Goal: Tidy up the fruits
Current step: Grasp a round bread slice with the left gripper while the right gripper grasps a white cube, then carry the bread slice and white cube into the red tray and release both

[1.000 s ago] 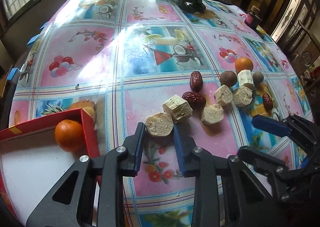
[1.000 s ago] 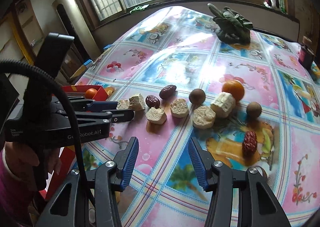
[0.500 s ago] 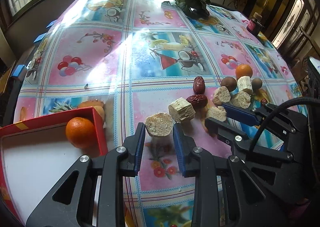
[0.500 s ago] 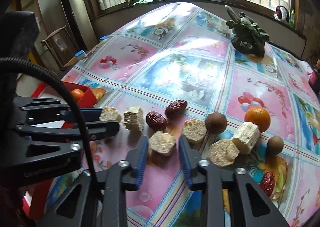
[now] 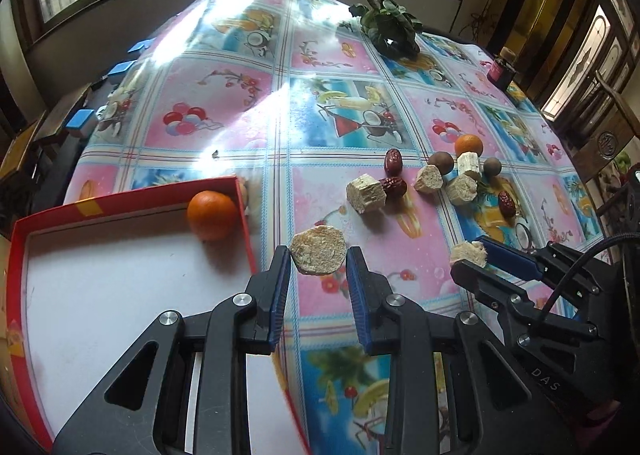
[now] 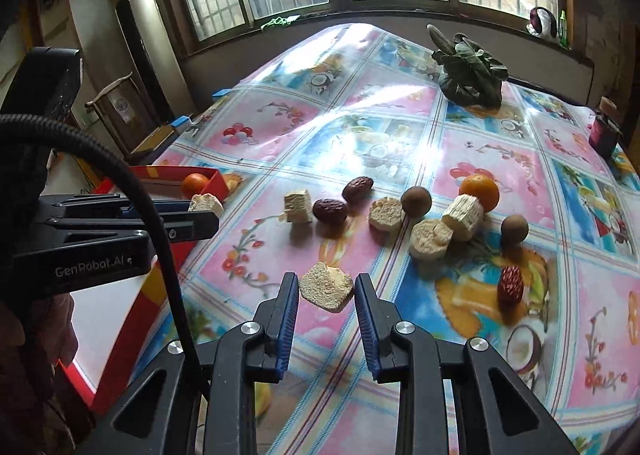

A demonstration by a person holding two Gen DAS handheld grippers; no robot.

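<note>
Both hand-held grippers — left gripper and right gripper — are each clamping a pale, fibrous sugarcane chunk, seemingly heading for the red-rimmed white-floored cardboard box, where release comes next.

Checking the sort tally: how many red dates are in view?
3. One red date and a second date lie close together mid-table beside a pale chunk; a third date lies apart, further right. Others may be hidden.

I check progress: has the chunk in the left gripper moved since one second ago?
Yes. The chunk, held in the left gripper, has lifted off the table and toward the red box.
</note>
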